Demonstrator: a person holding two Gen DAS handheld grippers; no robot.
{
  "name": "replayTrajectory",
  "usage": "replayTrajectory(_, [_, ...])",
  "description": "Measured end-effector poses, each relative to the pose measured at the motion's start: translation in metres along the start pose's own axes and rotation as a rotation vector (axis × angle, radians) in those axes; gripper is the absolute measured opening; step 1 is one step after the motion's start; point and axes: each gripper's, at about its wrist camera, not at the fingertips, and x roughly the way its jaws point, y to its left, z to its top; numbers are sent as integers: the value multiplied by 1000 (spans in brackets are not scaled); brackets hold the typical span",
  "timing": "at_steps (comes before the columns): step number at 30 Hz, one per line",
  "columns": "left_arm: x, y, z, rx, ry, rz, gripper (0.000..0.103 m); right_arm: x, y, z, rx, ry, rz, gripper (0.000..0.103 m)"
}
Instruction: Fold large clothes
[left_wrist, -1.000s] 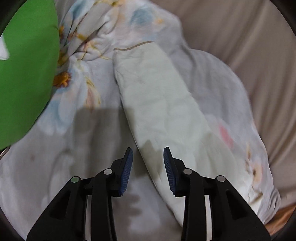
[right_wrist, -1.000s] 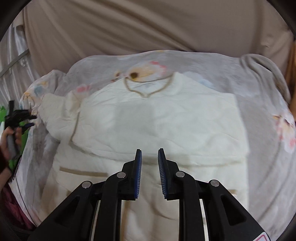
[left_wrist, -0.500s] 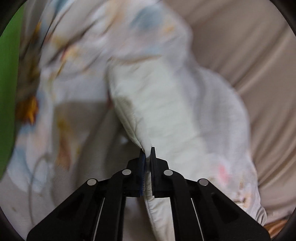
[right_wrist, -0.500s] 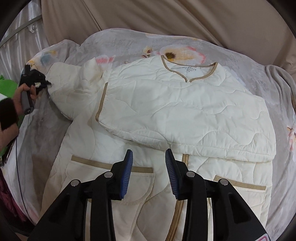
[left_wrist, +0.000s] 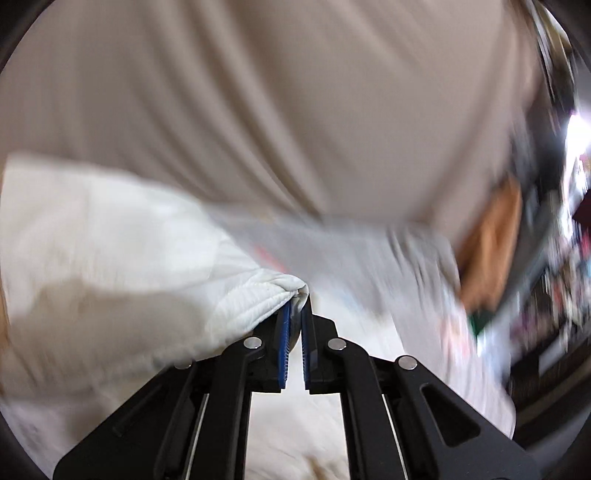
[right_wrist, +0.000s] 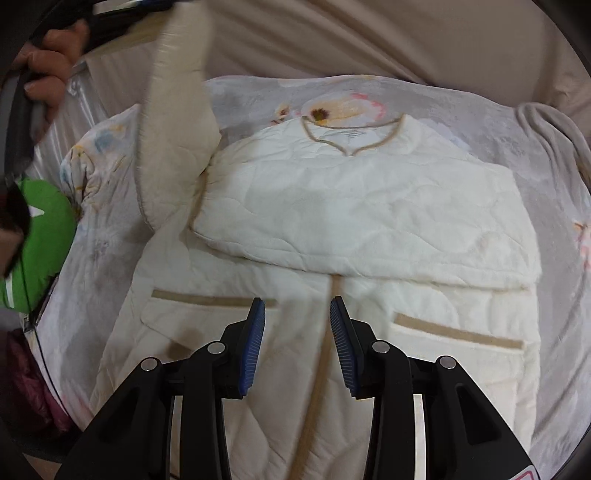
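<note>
Cream quilted sleeve (left_wrist: 110, 266) is clamped by its cuff in my left gripper (left_wrist: 295, 328); my right gripper (right_wrist: 297, 336), jaws apart, hovers over the jacket (right_wrist: 351, 206).

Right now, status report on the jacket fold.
Left tool shut on sleeve cuff, lifted. Right tool open, empty, above jacket. Nothing in the way.

The jacket (right_wrist: 332, 280) lies flat on the bedsheet (right_wrist: 554, 206), collar (right_wrist: 351, 136) at the far end, pockets near. One sleeve (right_wrist: 369, 221) is folded across its chest. The other sleeve (right_wrist: 173, 122) rises at far left. A cushion (right_wrist: 40, 236) sits left of the sheet.
</note>
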Motion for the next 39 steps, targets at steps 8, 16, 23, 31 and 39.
replayTrajectory(8, [110, -63, -176, 29, 425, 192, 20, -44, -106, -53, 136, -7, -156, 42])
replayTrajectory(16, [26, -9, -170, -100, 347, 364, 38, -54, -133, -24, 142, -115, -151, 55])
replayTrajectory(23, [-17, 40, -156, -176, 295, 495, 38, -25, -120, 23, 104, -145, -116, 55])
replayTrajectory(31, [-13, 65, -156, -227, 292, 545, 38, 7, -124, 44, 153, -112, -130, 58])
replayTrajectory(39, [0, 84, -157, -260, 309, 558, 52, 32, -143, 57, 196, -96, -185, 61])
